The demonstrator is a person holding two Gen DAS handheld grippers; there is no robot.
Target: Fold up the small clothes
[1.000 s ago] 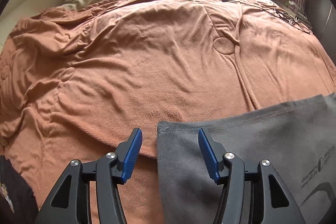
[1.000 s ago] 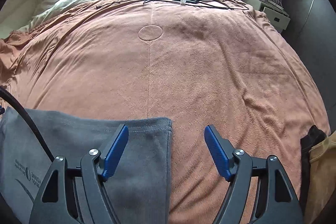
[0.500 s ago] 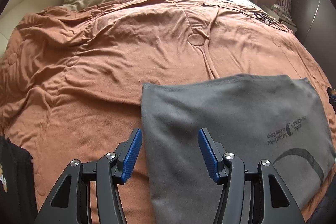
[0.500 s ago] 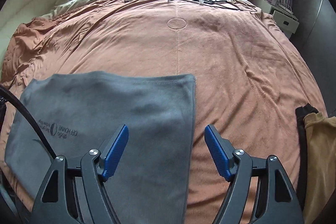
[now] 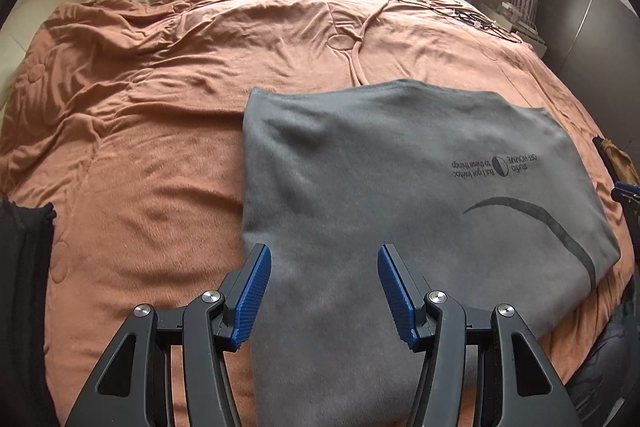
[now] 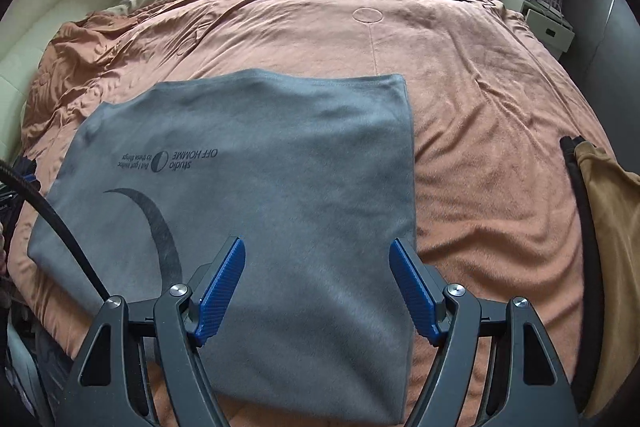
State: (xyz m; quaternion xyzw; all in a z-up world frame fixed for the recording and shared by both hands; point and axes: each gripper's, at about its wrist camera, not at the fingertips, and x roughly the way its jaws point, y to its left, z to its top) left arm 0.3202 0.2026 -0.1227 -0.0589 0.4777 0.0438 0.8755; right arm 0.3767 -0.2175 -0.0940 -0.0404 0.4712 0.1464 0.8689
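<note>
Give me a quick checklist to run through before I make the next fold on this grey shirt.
1. Left gripper open and empty: ok.
2. Right gripper open and empty: ok.
3. Grey shirt lying flat on the orange blanket: ok, only slight ripples.
4. Shirt's far edge straight: ok.
5. Near edge of the shirt within view: cannot tell, the fingers hide it.
6. Tan garment on the right clear of the shirt: ok.

Both wrist views angled down, close over bed; shared: grey shirt [image 5: 400, 187].
</note>
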